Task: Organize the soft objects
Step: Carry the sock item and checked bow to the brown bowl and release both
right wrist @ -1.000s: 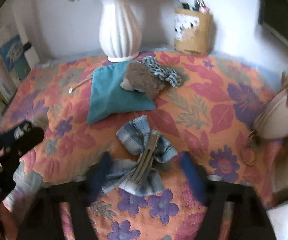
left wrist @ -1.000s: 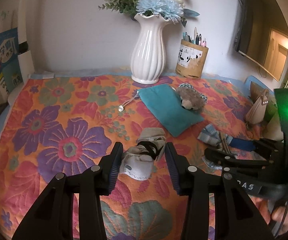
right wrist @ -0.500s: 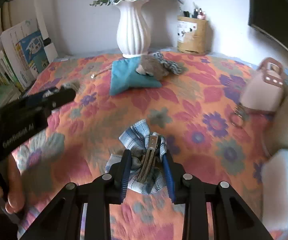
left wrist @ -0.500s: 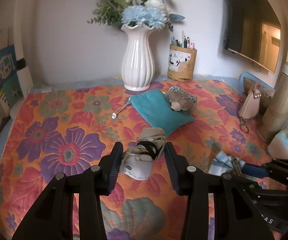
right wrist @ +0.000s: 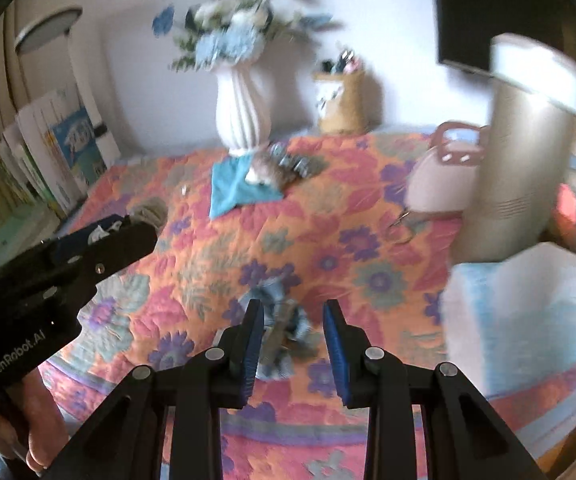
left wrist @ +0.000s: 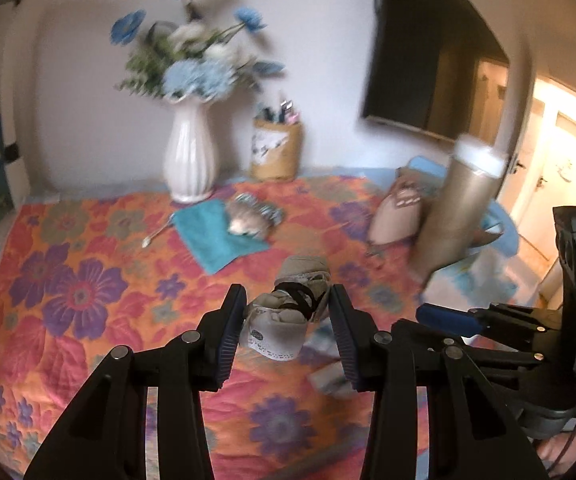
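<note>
Orange floral cloth (left wrist: 87,300) covers the tabletop. Left wrist view: we see the left gripper (left wrist: 288,330), its fingers (left wrist: 229,326) narrowly spread and clamped on a beige bundle (left wrist: 283,316) wrapped with a black band. The bundle hangs clear of the cloth, well in front of the white vase (left wrist: 187,160). A teal pouch (left wrist: 217,240) lies just in front of the vase, a small plush toy (left wrist: 247,220) on its right edge. The right gripper's blue pad (left wrist: 448,318) pokes in right of the bundle.

Right wrist view: right gripper (right wrist: 294,344), fingers (right wrist: 253,344) close together, holding a blue plaid bow clip (right wrist: 283,332), far in front of the vase (right wrist: 243,112). Blur hides the pad contact on the right side.
</note>
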